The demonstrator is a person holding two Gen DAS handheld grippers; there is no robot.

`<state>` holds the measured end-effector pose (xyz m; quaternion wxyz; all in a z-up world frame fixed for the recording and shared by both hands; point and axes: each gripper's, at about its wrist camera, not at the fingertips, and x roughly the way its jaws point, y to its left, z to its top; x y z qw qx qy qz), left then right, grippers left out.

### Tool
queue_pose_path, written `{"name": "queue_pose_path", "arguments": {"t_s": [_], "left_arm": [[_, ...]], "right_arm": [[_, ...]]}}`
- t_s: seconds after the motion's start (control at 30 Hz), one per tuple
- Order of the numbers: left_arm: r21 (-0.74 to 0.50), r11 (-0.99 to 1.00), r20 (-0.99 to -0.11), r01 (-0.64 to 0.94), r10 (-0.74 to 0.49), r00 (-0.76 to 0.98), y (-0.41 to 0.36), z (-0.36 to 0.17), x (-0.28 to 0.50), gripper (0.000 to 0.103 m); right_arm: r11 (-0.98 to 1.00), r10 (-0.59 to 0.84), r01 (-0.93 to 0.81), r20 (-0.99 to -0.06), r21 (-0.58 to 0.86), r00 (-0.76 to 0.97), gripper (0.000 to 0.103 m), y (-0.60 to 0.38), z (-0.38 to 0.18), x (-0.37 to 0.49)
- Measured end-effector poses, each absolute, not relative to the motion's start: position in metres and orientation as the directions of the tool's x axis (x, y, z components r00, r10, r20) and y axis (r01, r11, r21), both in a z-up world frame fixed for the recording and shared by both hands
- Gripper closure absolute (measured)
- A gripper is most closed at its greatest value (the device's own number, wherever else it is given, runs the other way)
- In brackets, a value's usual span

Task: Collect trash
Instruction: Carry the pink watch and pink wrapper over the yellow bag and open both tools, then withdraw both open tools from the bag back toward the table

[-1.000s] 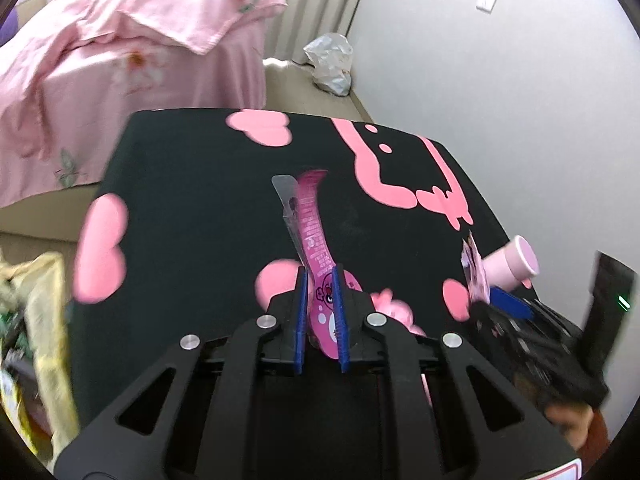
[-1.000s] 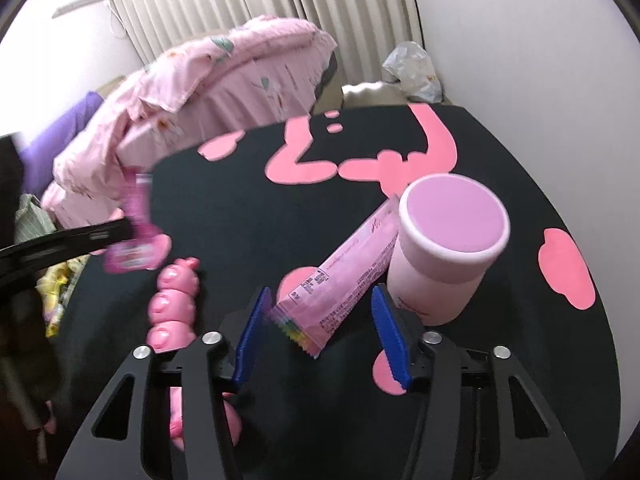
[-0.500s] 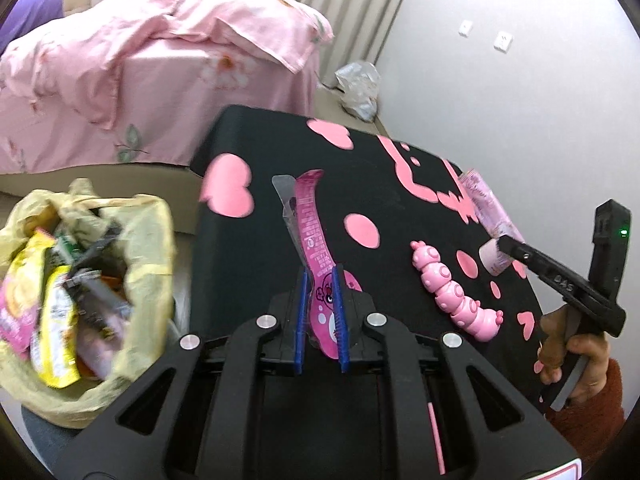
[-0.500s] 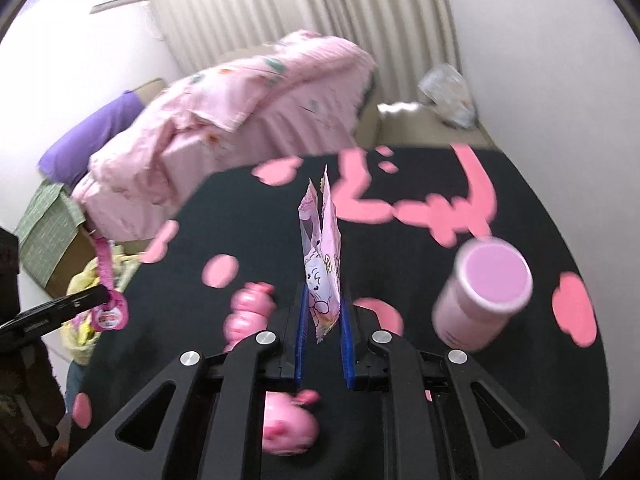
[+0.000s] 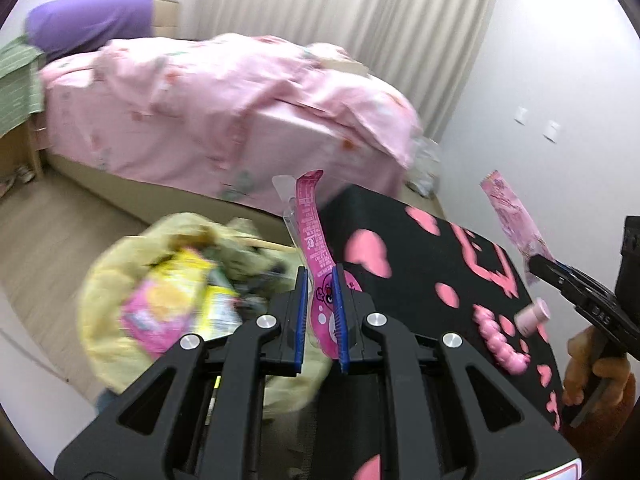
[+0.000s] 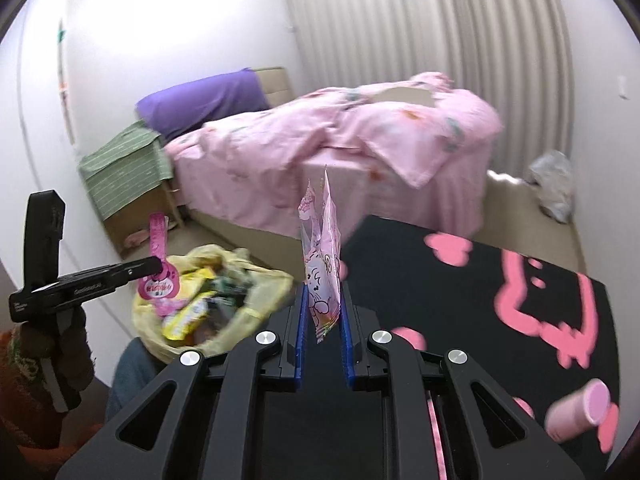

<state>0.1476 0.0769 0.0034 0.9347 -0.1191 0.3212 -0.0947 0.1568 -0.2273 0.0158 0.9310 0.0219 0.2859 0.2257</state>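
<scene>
My left gripper [image 5: 320,280] is shut on a long magenta wrapper [image 5: 313,236] that stands up between its blue pads. It hangs by the left edge of the black table, beside a yellow trash bag [image 5: 120,304] full of wrappers on the floor. My right gripper [image 6: 322,300] is shut on a pale pink snack packet [image 6: 322,264], held upright above the table's near left corner. In the right wrist view the left gripper [image 6: 158,266] holds its magenta wrapper [image 6: 158,276] over the yellow bag [image 6: 256,280]. The left wrist view shows the right gripper [image 5: 534,266] with its pink packet [image 5: 514,216].
A black table [image 6: 460,300] with pink shapes carries a pink cup [image 6: 576,412] lying near its right side and a pink caterpillar toy [image 5: 500,340]. A bed with pink bedding [image 5: 240,112] stands behind. A crumpled clear plastic bag [image 6: 554,188] lies on the floor by the far wall.
The right gripper closed on the pink packet and lifted it off the table. Both grippers swung left toward the yellow bag, which has come into both views.
</scene>
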Motion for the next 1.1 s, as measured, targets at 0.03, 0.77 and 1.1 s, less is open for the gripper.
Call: {"name": "queue_pose_path", "arguments": {"t_s": [0.03,0.77,1.1], "left_arm": [[-0.285,0.956,-0.577,0.074,-0.233,0.783,0.09,0.002,0.145,0.091],[-0.368,0.929,-0.682,-0.031,-0.247,0.688,0.153,-0.08,0.179,0.091],[-0.387,0.919,-0.651,-0.079,-0.212,0.729,0.161,-0.057,0.169,0.064]], "right_arm": [[0.884,0.456,-0.435,-0.525,0.172,0.719,0.087,-0.215,0.018,0.161],[0.724,0.595,-0.658,-0.672,0.208,0.442,0.088,-0.055,-0.052,0.239],[0.716,0.582,-0.662,-0.712,0.221,0.392,0.062,-0.046,-0.073,0.246]]}}
